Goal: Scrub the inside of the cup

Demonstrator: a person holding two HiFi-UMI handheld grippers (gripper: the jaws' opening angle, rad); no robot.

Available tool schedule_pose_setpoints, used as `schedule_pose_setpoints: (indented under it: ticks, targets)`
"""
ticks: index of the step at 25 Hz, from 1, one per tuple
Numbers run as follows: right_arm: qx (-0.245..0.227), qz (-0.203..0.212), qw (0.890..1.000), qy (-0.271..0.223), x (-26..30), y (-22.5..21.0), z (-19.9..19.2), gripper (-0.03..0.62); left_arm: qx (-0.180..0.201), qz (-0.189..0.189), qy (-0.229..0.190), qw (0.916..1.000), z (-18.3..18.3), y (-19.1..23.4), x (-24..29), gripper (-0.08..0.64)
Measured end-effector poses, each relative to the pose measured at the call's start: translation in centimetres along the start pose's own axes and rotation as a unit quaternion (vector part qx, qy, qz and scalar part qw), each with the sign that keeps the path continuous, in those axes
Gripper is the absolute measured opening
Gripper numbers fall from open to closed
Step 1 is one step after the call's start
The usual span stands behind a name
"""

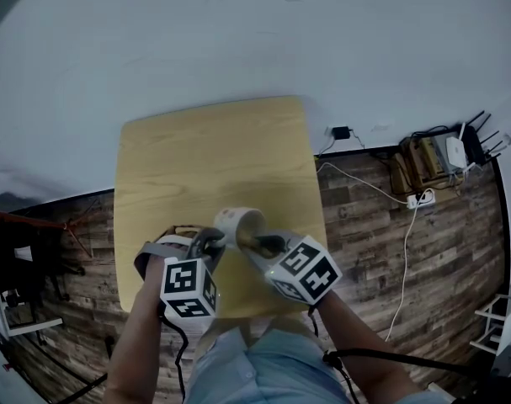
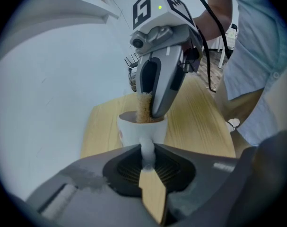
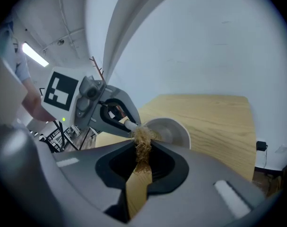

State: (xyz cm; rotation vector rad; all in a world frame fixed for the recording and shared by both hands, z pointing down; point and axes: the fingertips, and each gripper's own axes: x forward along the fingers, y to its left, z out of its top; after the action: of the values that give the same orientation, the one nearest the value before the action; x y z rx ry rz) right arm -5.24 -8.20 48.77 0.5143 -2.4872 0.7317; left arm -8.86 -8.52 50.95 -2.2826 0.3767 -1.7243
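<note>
While our left gripper (image 2: 147,153) pinches its jaws together on the white loop handle (image 2: 147,145) of the white ceramic cup (image 2: 139,129), we have our hold point. The cup is over the near part of the light wooden table (image 1: 204,154), tipped with its mouth toward our right side. We can't tell whether its base touches the tabletop. It looks like glazed ceramic, so we judge it rigid, slick, fairly heavy for a one-handle pinch, and likely to chip if dropped. The handle is a thin lever, so scrub force will try to swivel the cup around the pads. We'd want a firm squeeze, with pushes along the cup's axis rather than sideways. In the middle, the tan fibrous scrubbing pad (image 3: 143,136) pokes into the cup's mouth, seemingly against the inner wall. We judge it soft, springy and compressible: it should take a hard pinch and bend to the wall's curve. Our right gripper (image 3: 142,148) is clamped on the rear end of that pad, jaws nearly together with fibre squashed between them. Clearance at the rim looks tight, so the main risk is the jaws knocking it. How much of the inside is done, we can't tell.
</note>
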Motion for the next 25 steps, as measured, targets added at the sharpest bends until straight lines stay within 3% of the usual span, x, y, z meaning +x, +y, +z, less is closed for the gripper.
schedule_pose_setpoints:
  ticks: [3, 15, 25]
  targets:
    - [0.001, -0.002, 1.000, -0.015, -0.4, -0.2, 1.3, 0.055, 0.000, -0.005, -0.001, 1.0000, -0.1, -0.1, 0.0, 0.070]
    - [-0.085, -0.044, 0.995, -0.009, -1.8, -3.3, 2.9, 0.057, 0.004, -0.007, -0.001, 1.0000, -0.1, -0.2, -0.2, 0.071]
    - [-0.077, -0.069, 0.995, 0.004, -2.3, -5.2, 0.0, 0.057, -0.005, -0.005, -0.003, 1.0000, -0.1, -0.1, -0.2, 0.071]
